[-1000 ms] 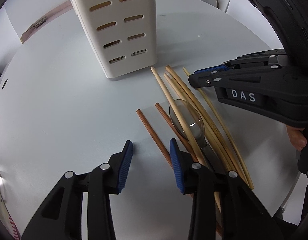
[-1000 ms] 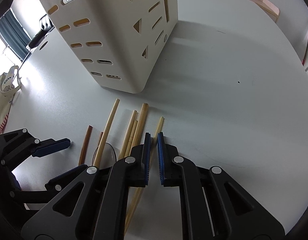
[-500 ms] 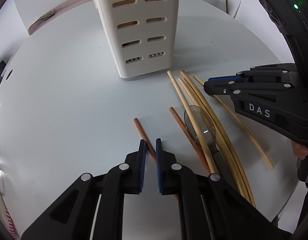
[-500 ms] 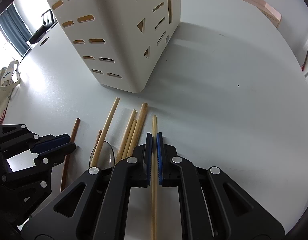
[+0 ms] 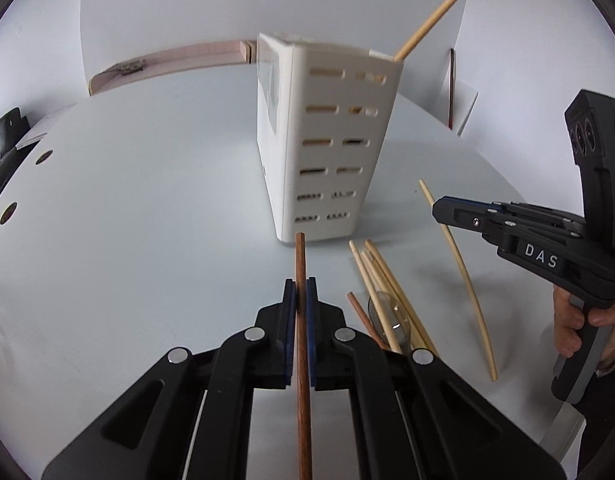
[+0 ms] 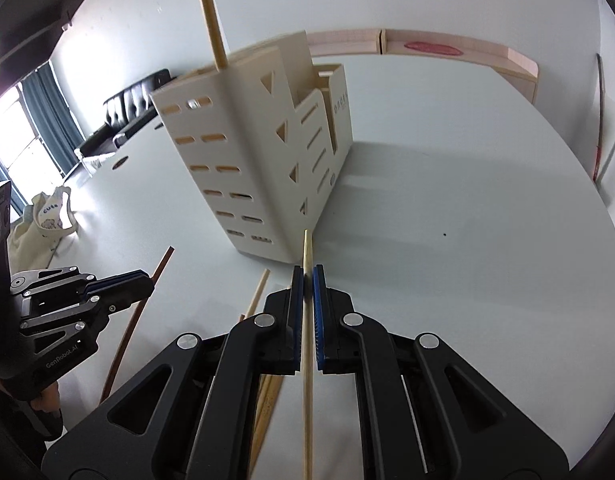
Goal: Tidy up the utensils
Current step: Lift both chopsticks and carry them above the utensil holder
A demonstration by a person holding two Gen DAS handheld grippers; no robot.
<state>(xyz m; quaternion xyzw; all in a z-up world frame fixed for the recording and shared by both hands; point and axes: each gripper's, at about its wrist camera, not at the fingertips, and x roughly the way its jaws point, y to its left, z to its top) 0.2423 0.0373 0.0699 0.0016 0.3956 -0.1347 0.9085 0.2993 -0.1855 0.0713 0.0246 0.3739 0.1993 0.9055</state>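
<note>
Left gripper (image 5: 300,294) clamps the brown chopstick (image 5: 301,344), right gripper (image 6: 307,284) clamps the pale chopstick (image 6: 307,360); both sticks point lengthwise at the white holder (image 5: 327,152), loose chopsticks (image 5: 381,280) and spoon (image 5: 391,316) lying below.

An office-like room: a white round table (image 6: 467,240), black leather sofa (image 6: 127,108) and curtained window (image 6: 35,128).
</note>
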